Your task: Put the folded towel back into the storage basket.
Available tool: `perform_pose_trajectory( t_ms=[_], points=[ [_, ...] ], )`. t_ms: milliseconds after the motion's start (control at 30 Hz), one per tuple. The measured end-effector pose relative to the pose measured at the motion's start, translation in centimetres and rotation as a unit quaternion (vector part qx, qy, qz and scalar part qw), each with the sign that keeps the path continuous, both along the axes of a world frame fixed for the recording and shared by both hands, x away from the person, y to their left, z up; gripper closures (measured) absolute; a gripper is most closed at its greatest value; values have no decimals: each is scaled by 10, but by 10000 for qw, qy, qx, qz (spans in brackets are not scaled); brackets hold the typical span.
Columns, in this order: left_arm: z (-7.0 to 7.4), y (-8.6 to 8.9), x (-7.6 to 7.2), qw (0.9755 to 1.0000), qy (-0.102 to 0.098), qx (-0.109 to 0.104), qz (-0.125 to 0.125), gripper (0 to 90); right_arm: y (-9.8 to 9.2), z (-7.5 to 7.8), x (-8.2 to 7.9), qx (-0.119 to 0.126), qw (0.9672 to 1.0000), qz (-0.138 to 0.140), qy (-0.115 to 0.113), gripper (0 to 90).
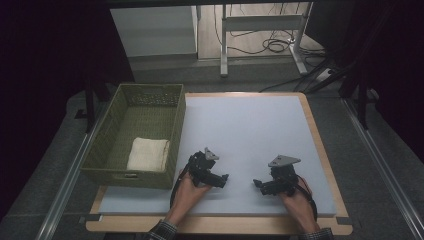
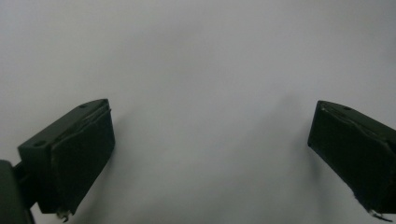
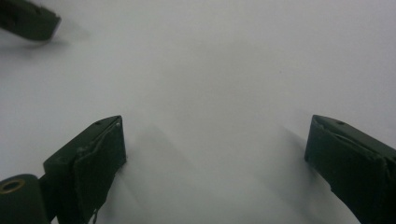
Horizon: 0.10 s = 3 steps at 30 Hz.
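1. My left hand-held gripper (image 1: 226, 178) sits low over the white mat (image 1: 250, 130) on the counter (image 1: 320, 150), jaws spread wide with nothing between them. In the left gripper view I see bare mat ahead of both jaws.
2. My right hand-held gripper (image 1: 256, 183) is also low over the mat, jaws wide and empty. The two tips face each other across a small gap, near but apart. In the right gripper view, a dark jaw tip of the other unit shows ahead and to the upper left.
3. Nearest thing to work with: a folded cream towel (image 1: 148, 154), lying in the near end of the green woven basket (image 1: 177, 127). The basket stands just beside my left hand-held gripper, on its outer side, well away from my right one. The towel lies flat and is touched by neither.
4. My judgement: both units are at a rest pose on the mat, and the towel is either already stowed or waiting to be fetched.
5. If I fetch it, I should lift the left unit clear of the basket wall first, then come down from above, keeping the jaws wide until they straddle a folded edge.
6. Risk: the soft cloth may unfold when pinched at one layer, so I should bite through the whole stack. I must also avoid snagging the weave.
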<state>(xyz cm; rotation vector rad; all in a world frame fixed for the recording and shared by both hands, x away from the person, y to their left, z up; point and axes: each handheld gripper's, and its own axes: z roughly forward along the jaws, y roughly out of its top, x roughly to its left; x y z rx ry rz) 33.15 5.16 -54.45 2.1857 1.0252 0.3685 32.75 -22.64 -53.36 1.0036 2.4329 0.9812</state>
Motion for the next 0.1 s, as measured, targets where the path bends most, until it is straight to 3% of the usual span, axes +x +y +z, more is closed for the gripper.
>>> perform_pose_trajectory(
  t_ms=[100],
  points=[
    [0, 0, 1, 10000, 34, -28, 13, 0, 1, -1, 0, -26, 10000, -1, -10, 51]
  ],
)
